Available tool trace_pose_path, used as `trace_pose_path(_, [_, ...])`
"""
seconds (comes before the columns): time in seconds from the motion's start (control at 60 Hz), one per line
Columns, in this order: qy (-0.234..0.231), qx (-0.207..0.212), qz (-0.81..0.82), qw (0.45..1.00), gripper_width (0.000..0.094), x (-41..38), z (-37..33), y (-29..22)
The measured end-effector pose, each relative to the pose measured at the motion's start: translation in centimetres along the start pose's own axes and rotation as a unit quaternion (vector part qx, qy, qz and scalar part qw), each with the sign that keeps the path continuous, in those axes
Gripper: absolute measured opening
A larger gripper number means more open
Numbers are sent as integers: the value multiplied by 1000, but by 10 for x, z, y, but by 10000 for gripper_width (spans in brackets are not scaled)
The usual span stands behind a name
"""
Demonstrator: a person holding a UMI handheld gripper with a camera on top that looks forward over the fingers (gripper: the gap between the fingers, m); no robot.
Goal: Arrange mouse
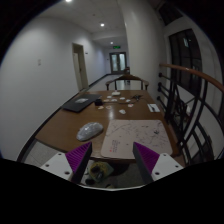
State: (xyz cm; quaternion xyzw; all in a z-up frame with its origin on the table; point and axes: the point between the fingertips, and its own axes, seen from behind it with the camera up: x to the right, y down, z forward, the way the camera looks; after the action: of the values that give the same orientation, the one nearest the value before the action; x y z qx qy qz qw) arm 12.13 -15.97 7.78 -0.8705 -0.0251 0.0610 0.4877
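One long desk [60, 128], one laptop [77, 103], one big sheet [137, 138] and one mouse [90, 130] just left of the sheet, well ahead of the gripper [112, 160] – fingers apart, holding nothing – so I'd guess a slanted approach could knock it sideways.

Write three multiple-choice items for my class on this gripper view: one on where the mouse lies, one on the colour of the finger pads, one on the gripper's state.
1. The mouse lies: A) between the fingers B) on the table beyond the fingers C) on the laptop.
2. The finger pads are: A) green B) yellow C) purple.
3. The gripper is: A) open and empty B) shut on the mouse C) shut on paper.

Answers: B, the mouse rests on the table ahead of the gripper; C, the pads show purple; A, a wide gap separates the fingers.
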Motion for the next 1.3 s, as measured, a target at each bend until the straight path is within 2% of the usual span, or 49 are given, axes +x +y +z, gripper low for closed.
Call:
trace_pose_path(0.333, [-95, -49, -45, 993, 851, -121, 95, 21])
trace_pose_path(0.517, [-94, -84, -31, 992, 863, -144, 147, 27])
trace_pose_path(0.833, [-19, -81, -48, 995, 833, -140, 227, -11])
trace_pose_path(0.85, [-16, -80, -49, 995, 821, -140, 228, -13])
trace_pose_path(0.933, [3, -73, -45, 996, 502, -134, 238, -17])
trace_pose_path(1.0, [-8, -76, -53, 996, 453, -137, 237, -17])
trace_pose_path(1.067, [-50, -80, -50, 994, 368, -149, 227, -19])
trace_pose_path(1.1, [-58, -64, -52, 995, 356, -150, 218, -30])
trace_pose_path(1.217, [-34, 44, -54, 997, 356, -114, 155, -112])
trace_pose_path(1.3, [-8, 85, -40, 996, 354, -68, 111, -150])
